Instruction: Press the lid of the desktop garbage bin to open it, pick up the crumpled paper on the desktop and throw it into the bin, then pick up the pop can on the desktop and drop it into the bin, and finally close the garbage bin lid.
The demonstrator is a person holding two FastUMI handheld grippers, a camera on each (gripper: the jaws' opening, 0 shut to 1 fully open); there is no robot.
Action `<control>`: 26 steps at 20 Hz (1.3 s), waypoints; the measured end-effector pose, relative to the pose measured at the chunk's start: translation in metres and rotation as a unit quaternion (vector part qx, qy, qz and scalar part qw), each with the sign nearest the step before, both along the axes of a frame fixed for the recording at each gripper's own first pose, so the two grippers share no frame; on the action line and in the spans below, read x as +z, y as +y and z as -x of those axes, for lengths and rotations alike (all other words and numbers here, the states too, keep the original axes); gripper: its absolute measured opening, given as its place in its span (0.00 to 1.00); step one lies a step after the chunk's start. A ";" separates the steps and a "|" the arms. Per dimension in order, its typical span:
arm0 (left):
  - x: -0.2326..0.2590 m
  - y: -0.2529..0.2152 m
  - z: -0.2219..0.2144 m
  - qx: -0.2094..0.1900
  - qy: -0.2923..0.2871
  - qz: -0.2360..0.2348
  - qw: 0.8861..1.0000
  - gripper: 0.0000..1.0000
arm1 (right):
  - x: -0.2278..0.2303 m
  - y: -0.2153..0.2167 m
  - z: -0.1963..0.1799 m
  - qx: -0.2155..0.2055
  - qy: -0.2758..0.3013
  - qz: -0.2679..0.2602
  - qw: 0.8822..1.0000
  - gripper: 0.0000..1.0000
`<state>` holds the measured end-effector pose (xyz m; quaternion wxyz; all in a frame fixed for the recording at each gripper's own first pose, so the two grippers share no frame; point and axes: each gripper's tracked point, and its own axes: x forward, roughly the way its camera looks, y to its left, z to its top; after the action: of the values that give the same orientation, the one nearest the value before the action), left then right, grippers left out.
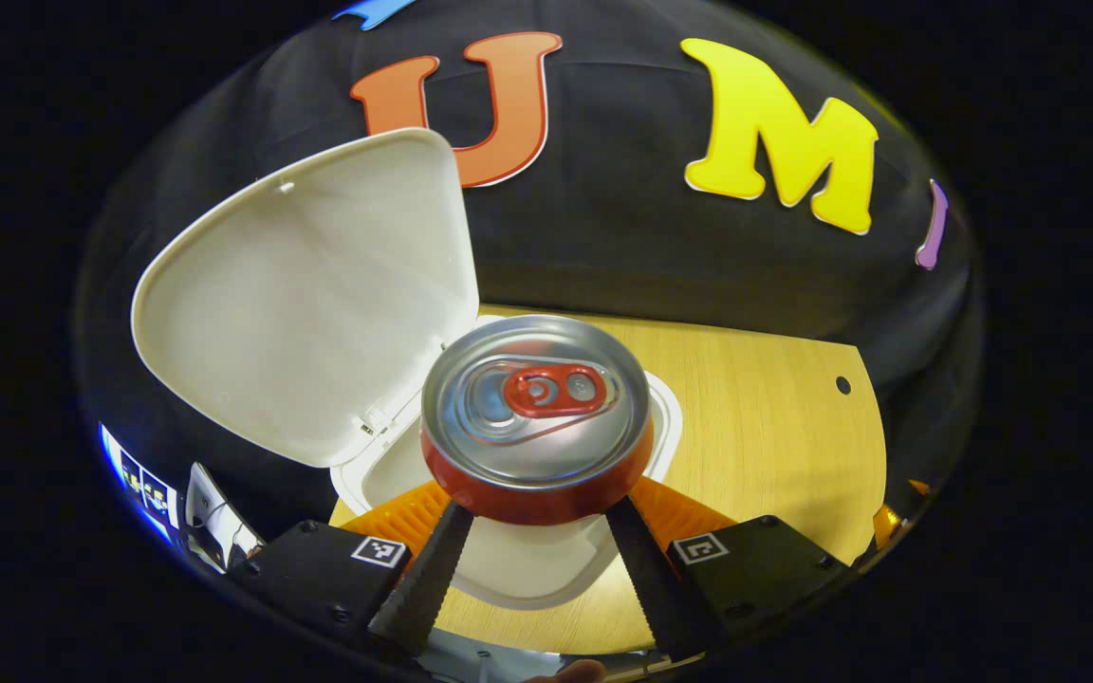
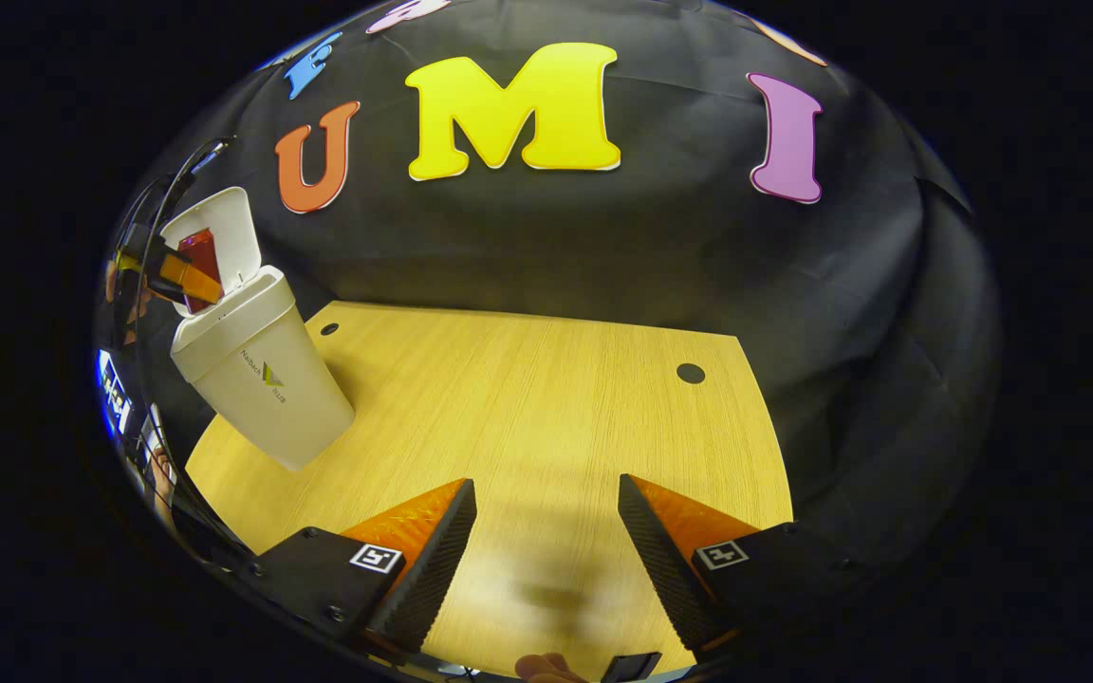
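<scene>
Left gripper view: left gripper (image 1: 535, 531) clamped on the pop can (image 1: 537, 417), one finger pressed to each side of the red body just under the silver top, pull tab facing the camera. Can upright, long axis vertical, hanging directly over the mouth of the garbage bin (image 1: 509, 569), whose white rim curves out from under the can on both sides. Lid (image 1: 309, 294) swung fully up and back on its hinge, leaning away to the left in this view, clear of the drop path. Crumpled paper nowhere on the bare wood; probably inside the bin already, though the interior stays hidden behind the can. Right gripper view: same bin (image 2: 262, 379) standing near the table's far left corner, lid (image 2: 224, 228) raised, red can (image 2: 197, 270) held just above the opening by the other gripper (image 2: 176, 275). Right gripper (image 2: 546, 550) spread wide and empty, low over the table's (image 2: 546, 398) near edge, well apart from the bin. Judgement: paper step done, can step at the point of release; next move likely a plain opening of the left fingers, can falling straight down along its own axis. Left hand plainly the nearer one for closing the lid afterwards. Main risk: can bottom catching the rim if off centre.
</scene>
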<state>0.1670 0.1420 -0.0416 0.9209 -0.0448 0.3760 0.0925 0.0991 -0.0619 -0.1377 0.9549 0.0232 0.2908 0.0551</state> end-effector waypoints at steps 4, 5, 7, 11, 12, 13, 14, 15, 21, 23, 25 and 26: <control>-0.019 0.009 -0.017 0.018 0.018 0.014 1.000 0.87 | -0.005 -0.009 0.001 -0.012 0.004 0.003 1.000 0.94; -0.026 0.009 -0.018 0.023 0.018 0.026 0.999 0.87 | -0.007 -0.011 0.001 -0.014 0.008 0.001 1.000 0.96; -0.030 0.010 -0.013 0.033 0.014 0.031 0.999 0.87 | -0.007 -0.014 0.000 -0.015 0.008 0.002 1.000 0.94; -0.009 0.003 -0.001 0.037 -0.004 0.011 0.999 0.88 | -0.010 -0.014 0.000 -0.011 0.009 0.001 1.000 0.96; 0.000 0.000 0.001 0.037 -0.010 0.005 0.999 0.88 | -0.012 -0.012 0.000 -0.007 0.010 0.000 1.000 0.96; 0.009 -0.002 0.004 0.037 -0.012 -0.001 0.999 0.88 | -0.013 -0.011 -0.001 -0.005 0.010 0.000 1.000 0.96; 0.015 -0.003 0.009 0.039 -0.015 -0.007 0.999 0.89 | -0.013 -0.010 -0.002 -0.002 0.010 -0.002 1.000 0.94; 0.020 -0.005 0.013 0.038 -0.015 -0.013 0.999 0.89 | -0.013 -0.009 -0.002 0.001 0.010 -0.003 1.000 0.94; 0.106 -0.014 0.028 0.028 -0.083 -0.071 0.994 0.92 | -0.014 0.000 -0.002 0.021 0.007 -0.005 1.000 0.96; 0.140 -0.014 0.026 0.041 -0.113 -0.077 0.990 0.92 | -0.017 0.003 0.000 0.026 0.011 -0.008 1.000 0.96; 0.176 -0.011 0.024 0.054 -0.143 -0.087 0.984 0.92 | -0.017 0.007 0.002 0.032 0.011 -0.010 0.999 0.94; 0.191 -0.010 0.023 0.058 -0.155 -0.092 0.982 0.92 | -0.017 0.008 0.003 0.035 0.009 -0.010 0.999 0.96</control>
<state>0.1443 0.1325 0.1494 0.9614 0.0045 0.2152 0.1715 0.0960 -0.0541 -0.1546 0.9493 0.0230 0.2998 0.0912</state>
